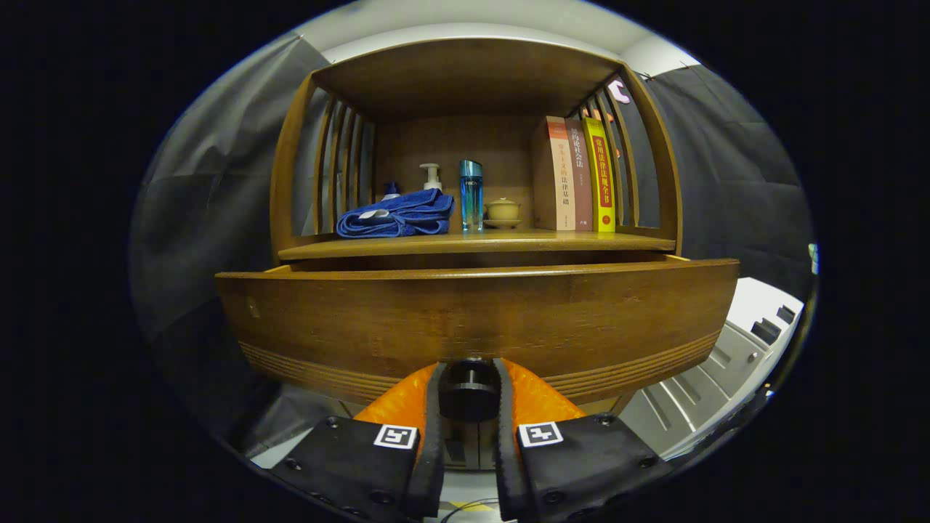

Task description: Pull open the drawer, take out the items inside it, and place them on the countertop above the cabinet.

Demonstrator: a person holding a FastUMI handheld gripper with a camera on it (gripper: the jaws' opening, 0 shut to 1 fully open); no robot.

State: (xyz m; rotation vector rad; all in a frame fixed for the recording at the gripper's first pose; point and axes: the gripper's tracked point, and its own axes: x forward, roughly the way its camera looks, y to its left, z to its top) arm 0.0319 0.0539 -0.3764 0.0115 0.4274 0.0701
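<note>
We see three books with Chinese-lettered spines standing on the table as our level claw clamps the drawer knob.

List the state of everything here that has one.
Drawer: pulled partly out.
Knob: between the tongs' fingers, gripped.
Tongs: shut on the knob.
Towel: folded, lying on the countertop.
Books: upright.
Bottle: upright, capped.
</note>
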